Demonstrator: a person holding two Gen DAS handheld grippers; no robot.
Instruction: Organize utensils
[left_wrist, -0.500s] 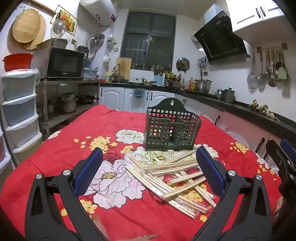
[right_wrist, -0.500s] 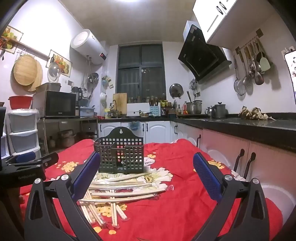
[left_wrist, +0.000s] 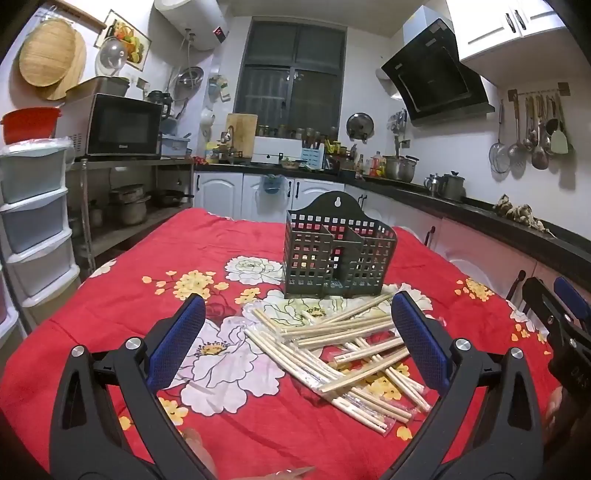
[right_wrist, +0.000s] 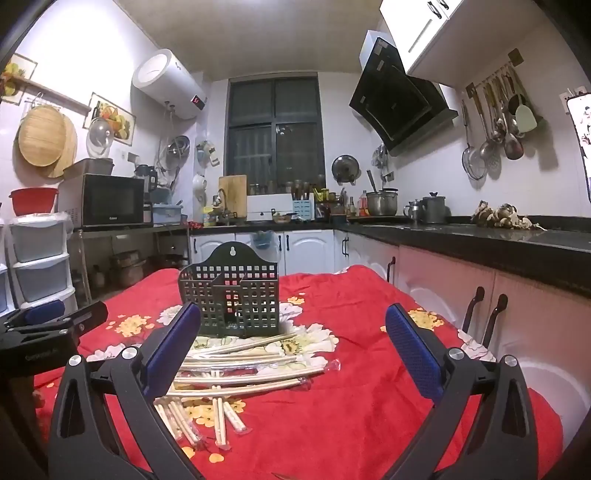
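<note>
Left wrist view, near to far: left gripper (left_wrist: 298, 345) jaws spread wide, holding nothing, hovering over the chopsticks (left_wrist: 332, 350). Right gripper (right_wrist: 293, 345) likewise wide apart and empty. Chopsticks lie in a loose pile, some in plastic sleeves, on the red tablecloth (left_wrist: 140, 295). Just beyond, the holder (left_wrist: 338, 260) looks empty. Judgement: sorting not started; every stick left.

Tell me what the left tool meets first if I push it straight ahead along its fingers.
Probably the chopstick pile: the left tool, open and empty, aims at it, with the holder standing beyond. Depth is unclear, so if held level it could pass over the pile.
</note>
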